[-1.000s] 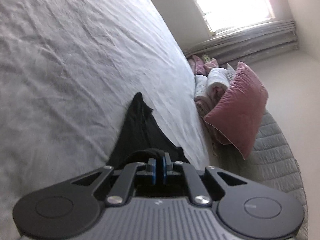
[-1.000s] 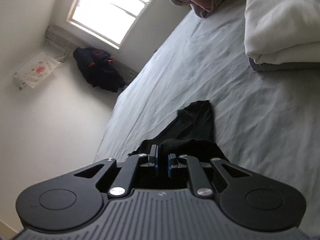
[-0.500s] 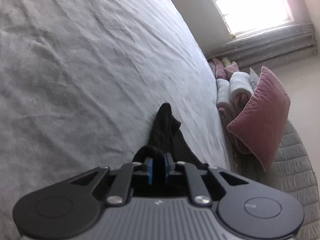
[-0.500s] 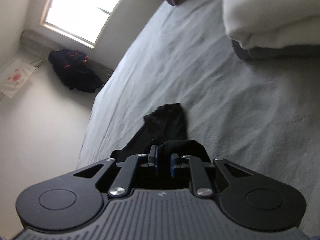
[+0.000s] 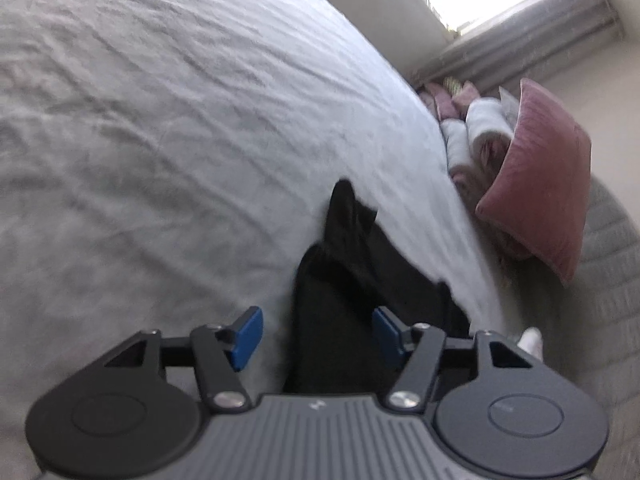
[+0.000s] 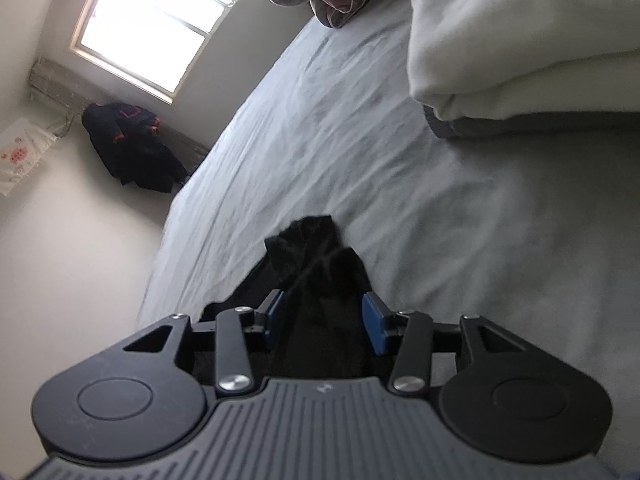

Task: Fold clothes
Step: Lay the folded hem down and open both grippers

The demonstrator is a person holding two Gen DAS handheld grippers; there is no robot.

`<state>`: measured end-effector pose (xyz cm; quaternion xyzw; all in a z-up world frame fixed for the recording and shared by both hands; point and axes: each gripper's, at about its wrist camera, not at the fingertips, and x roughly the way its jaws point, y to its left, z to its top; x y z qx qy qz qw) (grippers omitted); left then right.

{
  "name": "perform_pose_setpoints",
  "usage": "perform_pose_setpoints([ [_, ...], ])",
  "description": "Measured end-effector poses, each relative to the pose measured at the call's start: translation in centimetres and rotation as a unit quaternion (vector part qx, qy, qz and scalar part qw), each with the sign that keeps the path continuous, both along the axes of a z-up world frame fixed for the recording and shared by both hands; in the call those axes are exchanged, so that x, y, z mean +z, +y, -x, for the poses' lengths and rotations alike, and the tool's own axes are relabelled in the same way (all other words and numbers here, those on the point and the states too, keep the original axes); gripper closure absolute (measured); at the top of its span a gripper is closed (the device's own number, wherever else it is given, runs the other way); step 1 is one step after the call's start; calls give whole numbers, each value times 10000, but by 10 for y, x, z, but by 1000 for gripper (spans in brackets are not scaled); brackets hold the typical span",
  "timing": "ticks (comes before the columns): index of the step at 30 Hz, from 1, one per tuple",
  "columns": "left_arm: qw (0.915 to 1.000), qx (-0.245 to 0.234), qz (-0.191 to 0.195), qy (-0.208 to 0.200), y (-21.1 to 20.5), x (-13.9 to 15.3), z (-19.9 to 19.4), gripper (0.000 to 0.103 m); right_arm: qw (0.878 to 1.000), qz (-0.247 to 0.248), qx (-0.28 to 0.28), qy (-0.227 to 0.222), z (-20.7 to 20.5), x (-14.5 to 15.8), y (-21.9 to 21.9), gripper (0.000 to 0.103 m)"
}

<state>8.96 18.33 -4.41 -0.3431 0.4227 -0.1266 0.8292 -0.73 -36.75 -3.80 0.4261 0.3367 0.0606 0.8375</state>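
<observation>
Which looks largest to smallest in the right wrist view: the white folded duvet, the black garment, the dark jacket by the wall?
1. white folded duvet
2. black garment, nearest the camera, so unsure
3. dark jacket, farthest away, so unsure

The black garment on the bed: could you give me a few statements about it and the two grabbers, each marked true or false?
1. The left gripper is open. True.
2. The right gripper is clamped shut on the black garment. False: its jaws are spread, the cloth lying loose between them.
3. The garment lies on a grey bedsheet. True.
4. The pink cushion sits on top of the garment. False: it stands apart, at the bed's edge.
</observation>
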Motion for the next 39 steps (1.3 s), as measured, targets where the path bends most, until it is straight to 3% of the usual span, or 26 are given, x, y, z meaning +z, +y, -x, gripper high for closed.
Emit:
perform_pose_setpoints([
  [9,9973,-678,120,243,2,-7,37,35,9994,155,56,310,39,2,7,53],
  [13,9972,-725,102,119,-5,-12,46,37,9994,77,82,318,48,-5,18,53],
  [19,9952,-806,-464,-309,-31,-14,54,39,9999,106,46,100,40,-14,42,54],
  [22,9917,-805,-915,-419,-42,-12,57,57,9998,137,-9,109,34,-15,51,76],
  [23,9900,-803,-1064,-453,-46,-11,58,69,9998,148,-27,112,33,-16,54,84],
  [24,9888,-768,-1204,-444,-49,-11,58,85,9998,158,-46,115,31,-16,57,86],
  [25,9900,-722,-1155,-366,-48,-11,56,94,9998,168,-64,118,29,-17,60,88],
  [32,9981,-280,-442,332,-31,-4,56,98,9996,176,-220,41,35,-3,62,90],
  [39,9943,-554,-616,671,-33,19,82,98,9994,330,-31,81,59,26,51,91],
])
